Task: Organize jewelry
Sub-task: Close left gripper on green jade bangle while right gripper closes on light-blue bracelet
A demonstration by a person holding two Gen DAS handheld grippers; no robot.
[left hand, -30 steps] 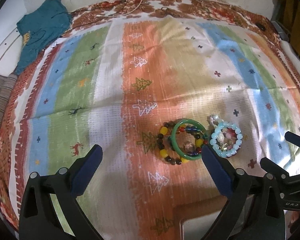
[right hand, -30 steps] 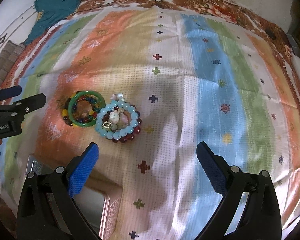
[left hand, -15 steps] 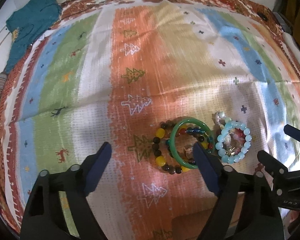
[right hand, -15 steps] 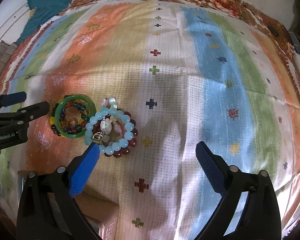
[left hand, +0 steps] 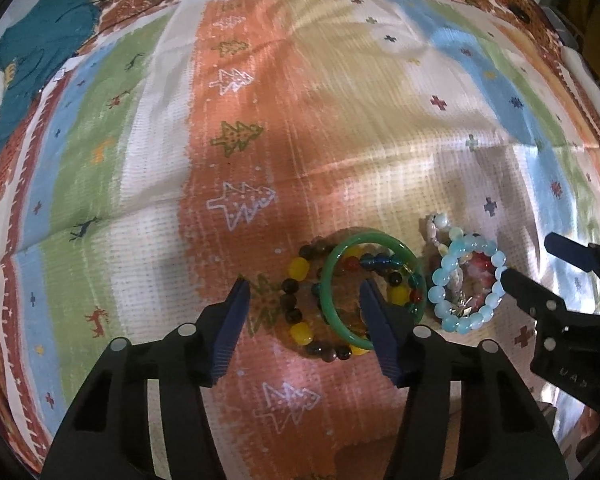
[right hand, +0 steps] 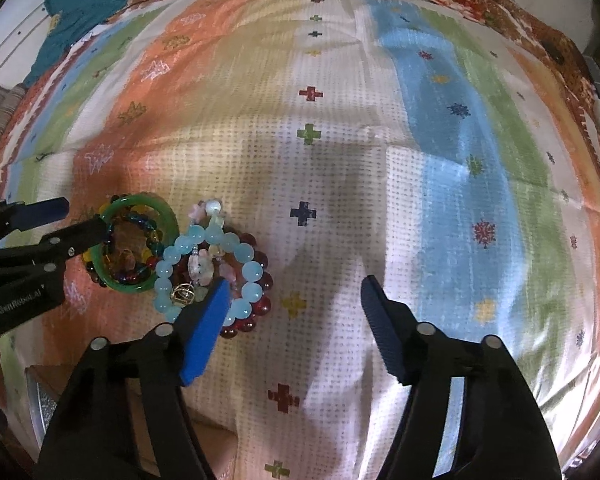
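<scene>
A green bangle (left hand: pixel 374 282) lies on a multicoloured bead bracelet (left hand: pixel 298 304) on the striped cloth. Beside it, a pale blue bead bracelet (left hand: pixel 466 284) lies over a dark red bead bracelet (right hand: pixel 256 280) and small charms. My left gripper (left hand: pixel 304 294) is open, low over the cloth, with its right finger inside the bangle and its left finger outside the bead bracelet. My right gripper (right hand: pixel 296 296) is open, its left finger over the pale blue bracelet (right hand: pixel 204 264). The bangle (right hand: pixel 138 240) also shows in the right wrist view.
A striped patterned cloth (left hand: pixel 260 120) covers the surface. A teal garment (left hand: pixel 36 52) lies at its far left corner. A box (right hand: pixel 112 412) with a metal tray sits near the front edge, under the right gripper's left side. Cables lie at the far edge.
Both grippers have moved down and forward onto the jewelry. The left gripper has narrowed around the bangle's near side. The right gripper's left finger now overlaps the pale blue bracelet.
</scene>
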